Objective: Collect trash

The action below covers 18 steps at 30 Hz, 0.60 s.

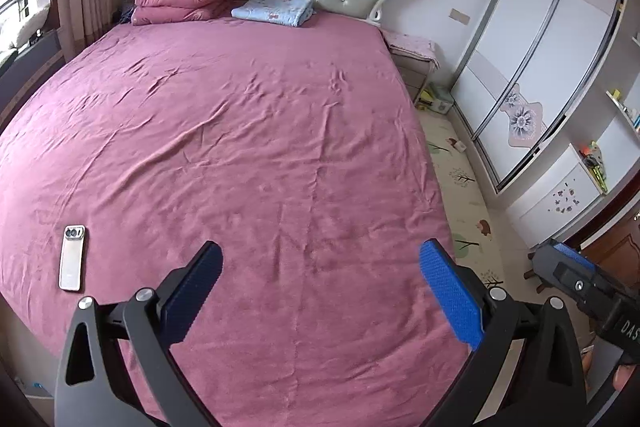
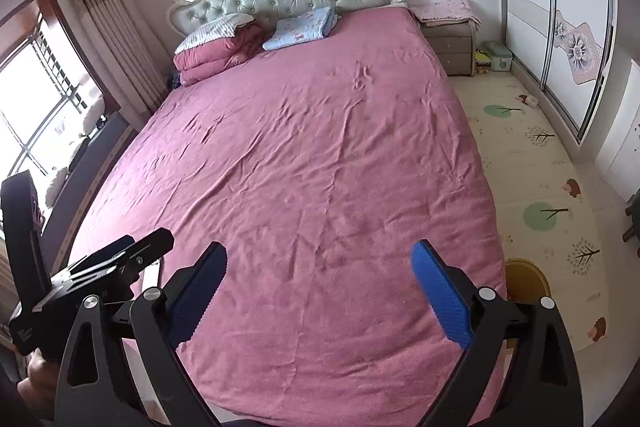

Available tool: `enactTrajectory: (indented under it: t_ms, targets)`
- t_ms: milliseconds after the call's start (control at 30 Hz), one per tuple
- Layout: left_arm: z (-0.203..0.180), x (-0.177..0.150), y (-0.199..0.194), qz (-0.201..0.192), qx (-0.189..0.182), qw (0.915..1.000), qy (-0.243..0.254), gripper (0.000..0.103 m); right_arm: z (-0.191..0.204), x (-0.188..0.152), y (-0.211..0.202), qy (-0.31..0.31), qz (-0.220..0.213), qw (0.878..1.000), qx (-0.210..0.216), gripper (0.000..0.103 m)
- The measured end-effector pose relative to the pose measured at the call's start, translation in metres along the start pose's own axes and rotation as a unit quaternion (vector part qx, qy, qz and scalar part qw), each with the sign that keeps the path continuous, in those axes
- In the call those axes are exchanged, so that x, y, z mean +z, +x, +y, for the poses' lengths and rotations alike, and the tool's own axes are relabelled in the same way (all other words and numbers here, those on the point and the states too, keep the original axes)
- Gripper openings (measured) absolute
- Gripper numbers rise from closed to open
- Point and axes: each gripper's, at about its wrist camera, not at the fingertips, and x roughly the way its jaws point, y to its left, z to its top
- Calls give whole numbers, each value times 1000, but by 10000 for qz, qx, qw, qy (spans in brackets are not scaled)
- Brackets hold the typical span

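Note:
Both grippers hover over the foot of a bed with a pink sheet (image 1: 260,131). My left gripper (image 1: 320,263) is open and empty, its blue pads wide apart. My right gripper (image 2: 320,263) is open and empty too. In the left wrist view the right gripper (image 1: 576,275) shows at the right edge. In the right wrist view the left gripper (image 2: 112,267) shows at the lower left. A yellow bin (image 2: 526,281) stands on the floor by the bed's right side. A small white and red item (image 2: 530,101) lies on the floor mat near the wardrobe. No trash shows on the sheet.
A white phone (image 1: 73,258) lies on the sheet at the left. Folded quilts (image 1: 180,3) and a blue folded cloth (image 1: 274,9) sit by the headboard. A nightstand (image 2: 450,47), a storage box (image 2: 498,55) and sliding wardrobe doors (image 1: 532,67) are at the right.

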Motion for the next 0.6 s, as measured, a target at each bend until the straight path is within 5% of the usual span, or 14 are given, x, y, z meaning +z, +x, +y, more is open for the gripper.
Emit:
enactTrajectory:
  t_ms: [200, 600]
  targets:
    - [-1, -1, -1, -8, 377, 9993, 11, 99, -2, -3, -2, 31, 7, 10000, -61, 90]
    - [-4, 0, -12, -172, 394, 9991, 66, 99, 8, -5, -5, -185, -48, 9998, -7, 90]
